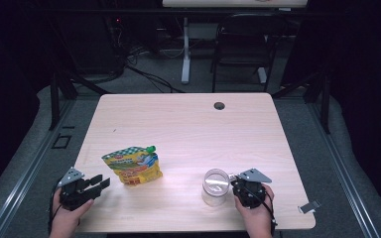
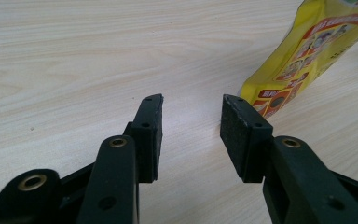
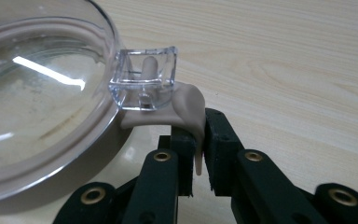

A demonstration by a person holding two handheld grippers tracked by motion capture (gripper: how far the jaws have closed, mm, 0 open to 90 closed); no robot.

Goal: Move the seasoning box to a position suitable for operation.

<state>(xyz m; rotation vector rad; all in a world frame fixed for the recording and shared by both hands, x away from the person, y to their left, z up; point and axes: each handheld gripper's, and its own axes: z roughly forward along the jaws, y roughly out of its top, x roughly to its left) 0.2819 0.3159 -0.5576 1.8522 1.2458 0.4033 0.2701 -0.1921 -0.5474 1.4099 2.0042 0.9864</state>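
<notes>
Right gripper view: right tool [image 3: 197, 158] pinching a beige rubbery tab [image 3: 186, 108] at the lid clasp [image 3: 145, 78] of a clear jar [image 3: 42, 102], jaws nearly together with the thin flap between the pads. Probably gripped at the tab because that strip works the latch, so a pull there would free the lid without touching the smooth glassy wall. High view: jar [image 1: 215, 186] standing upright near the front edge of the surface [image 1: 188, 124], just beside the right tool [image 1: 238, 188], close enough for a short wrist action. Left tool [image 1: 99, 182] resting low at the front left corner, aimed toward the yellow pouch [image 1: 132, 166] lying flat with its green cap [image 1: 151, 148] pointing away. Left gripper view: left tool [image 2: 191, 121] spread, nothing between the pads, the pouch [image 2: 307, 56] just off to one side and not touched; likely kept ready to lift it once the jar is open. Printing on the pouch: red banners and small pictures, lettering too blurred to read; no brand legible. No writing on the jar.
</notes>
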